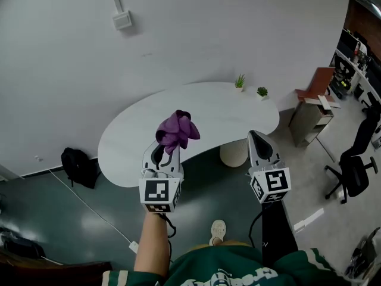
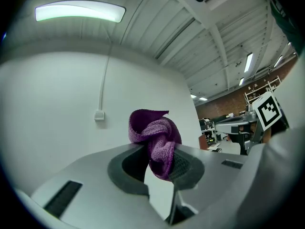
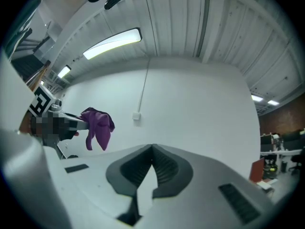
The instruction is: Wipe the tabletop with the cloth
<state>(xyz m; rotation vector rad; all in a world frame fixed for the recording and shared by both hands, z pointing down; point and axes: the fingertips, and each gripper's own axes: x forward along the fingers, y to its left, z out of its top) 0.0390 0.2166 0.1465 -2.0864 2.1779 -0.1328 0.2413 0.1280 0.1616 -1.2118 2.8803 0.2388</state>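
Low in the head frame, the left gripper [image 1: 169, 145] is pinching the purple cloth [image 1: 177, 130], which is bunching above its tips and overlapping the table's [image 1: 226, 109] near edge. To the right, the right gripper [image 1: 256, 137] is carrying nothing, its jaws pressing together. The cloth is apparently hanging clear of the tabletop, so the wiping is likely all still to do. Only the head view is showing the table and the plants [image 1: 240, 82] at its far edge. The gripper views are showing wall, ceiling and the jaws up close.

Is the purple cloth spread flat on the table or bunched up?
Bunched up: the purple cloth is a crumpled wad pinched between the left gripper's jaws, held off the white table.
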